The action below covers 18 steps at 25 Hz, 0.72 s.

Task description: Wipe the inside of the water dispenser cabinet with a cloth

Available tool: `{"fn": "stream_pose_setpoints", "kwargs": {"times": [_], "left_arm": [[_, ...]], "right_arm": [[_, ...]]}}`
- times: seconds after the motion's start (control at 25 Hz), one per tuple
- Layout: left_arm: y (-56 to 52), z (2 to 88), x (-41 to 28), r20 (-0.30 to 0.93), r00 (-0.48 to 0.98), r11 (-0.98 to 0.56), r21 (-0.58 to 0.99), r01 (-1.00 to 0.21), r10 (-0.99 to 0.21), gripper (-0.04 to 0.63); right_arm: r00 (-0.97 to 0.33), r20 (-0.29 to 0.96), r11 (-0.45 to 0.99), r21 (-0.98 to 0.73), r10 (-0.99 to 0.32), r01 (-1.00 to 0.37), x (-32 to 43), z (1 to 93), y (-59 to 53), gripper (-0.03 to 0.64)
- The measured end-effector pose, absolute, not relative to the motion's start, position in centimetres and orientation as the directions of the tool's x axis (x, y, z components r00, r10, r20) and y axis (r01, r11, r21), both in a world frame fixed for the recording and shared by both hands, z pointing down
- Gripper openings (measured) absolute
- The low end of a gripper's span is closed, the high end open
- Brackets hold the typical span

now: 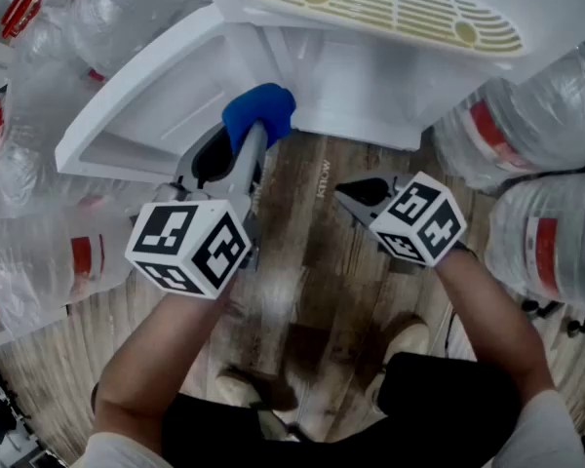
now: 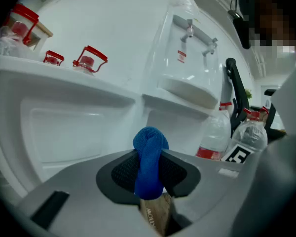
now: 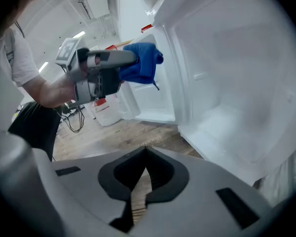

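We hold a soft blue cloth (image 1: 260, 113), bunched into a knobbly lump. Our left tongs (image 2: 151, 174) are clamped tight on it, right at the mouth of the cabinet (image 1: 370, 86), a smooth white plastic box with its door open. Our right tongs (image 3: 144, 157) are pressed together with nothing in them, over the brown wood floor (image 1: 312, 252). Round, clear plastic bottles (image 1: 546, 125) stand on both sides.

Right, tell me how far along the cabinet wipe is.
Done: the cabinet door stands open, and the left tongs are shut on the blue cloth. In hand: the cloth is near the cabinet opening, no contact visible. The right tongs are shut, empty. Left: wiping the inside; how much is done I cannot tell.
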<state>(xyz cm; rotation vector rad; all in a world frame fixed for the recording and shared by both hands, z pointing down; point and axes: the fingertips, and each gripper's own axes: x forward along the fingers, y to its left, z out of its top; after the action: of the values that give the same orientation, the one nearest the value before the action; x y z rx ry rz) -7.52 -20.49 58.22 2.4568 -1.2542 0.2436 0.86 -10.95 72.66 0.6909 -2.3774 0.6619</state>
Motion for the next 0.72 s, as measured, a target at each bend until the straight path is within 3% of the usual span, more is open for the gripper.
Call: {"fn": "stream_pose_setpoints", "kwargs": {"times": [0.36, 0.72], "left_arm": [[-15.8, 61.4, -4.0, 0.470, 0.695, -0.704, 0.194, -0.683, -0.545, 0.094], [-12.7, 54.5, -5.1, 0.530, 0.710, -0.733, 0.220, -0.643, -0.464, 0.094]], "right_arm": [[-0.674, 0.606, 0.683, -0.276, -0.423, -0.677, 3.4, 69.6, -11.3, 0.002], [-0.659, 0.635, 0.675, -0.279, -0.404, -0.683, 5.1, 60.8, -8.4, 0.000]]}}
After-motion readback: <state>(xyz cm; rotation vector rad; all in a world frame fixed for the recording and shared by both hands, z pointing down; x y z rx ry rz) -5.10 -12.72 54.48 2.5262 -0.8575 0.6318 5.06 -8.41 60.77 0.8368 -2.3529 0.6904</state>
